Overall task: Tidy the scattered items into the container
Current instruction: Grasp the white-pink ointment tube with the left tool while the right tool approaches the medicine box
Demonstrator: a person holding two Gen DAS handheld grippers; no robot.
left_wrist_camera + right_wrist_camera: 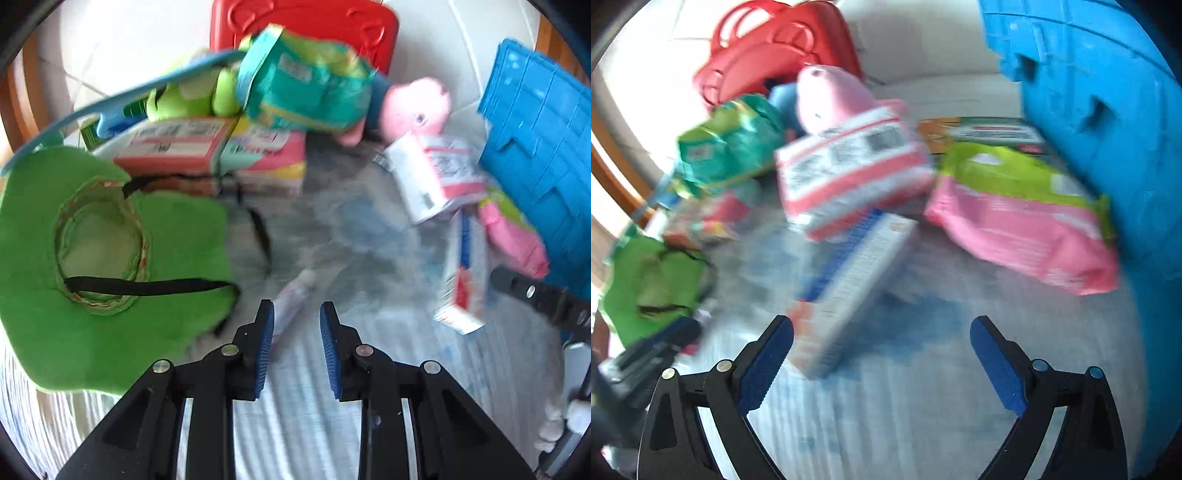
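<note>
Clutter crowds the striped rug [886, 424]: a green hat [110, 258], a pink plush pig [827, 96], a pink-and-white carton [849, 177], a long toothpaste box [849, 288] and a pink-and-green pouch [1023, 218], which touches the blue crate [1108, 110] at the rug's right edge. The left gripper [296, 314] points steeply down, fingers nearly closed with nothing between them. The right gripper [882, 332] tilts down, released wide beside the toothpaste box.

Pale tiled floor [110, 48], blue-grey striped rug [905, 424], bright daylight
</note>
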